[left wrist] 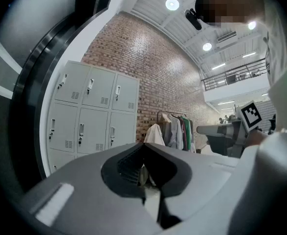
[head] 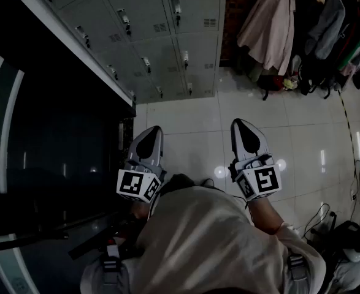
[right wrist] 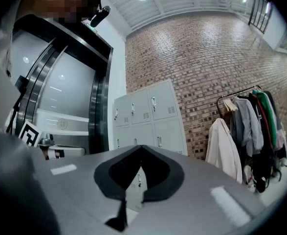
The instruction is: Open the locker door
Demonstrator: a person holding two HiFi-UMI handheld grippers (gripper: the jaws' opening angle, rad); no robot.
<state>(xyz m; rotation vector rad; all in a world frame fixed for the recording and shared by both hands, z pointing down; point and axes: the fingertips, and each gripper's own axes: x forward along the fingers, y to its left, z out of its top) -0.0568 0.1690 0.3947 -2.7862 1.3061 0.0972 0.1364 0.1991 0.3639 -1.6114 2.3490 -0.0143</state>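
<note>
A bank of grey lockers [head: 144, 38] stands against the brick wall ahead, all doors closed, each with a small latch handle [head: 176, 7]. The lockers also show in the left gripper view [left wrist: 90, 115] and the right gripper view [right wrist: 148, 115], still some way off. My left gripper [head: 152, 129] and right gripper [head: 240, 122] are held side by side above the tiled floor, pointing toward the lockers. Both are shut with nothing between their jaws. Their tips meet in their own views, the left gripper [left wrist: 143, 144] and the right gripper [right wrist: 140, 147].
A rail of hanging coats [head: 302, 29] stands right of the lockers, with bags under it. A dark glass-sided structure [head: 51, 158] runs along the left. Cables [head: 319, 216] lie on the floor at the right. Pale floor tiles [head: 192, 118] stretch between me and the lockers.
</note>
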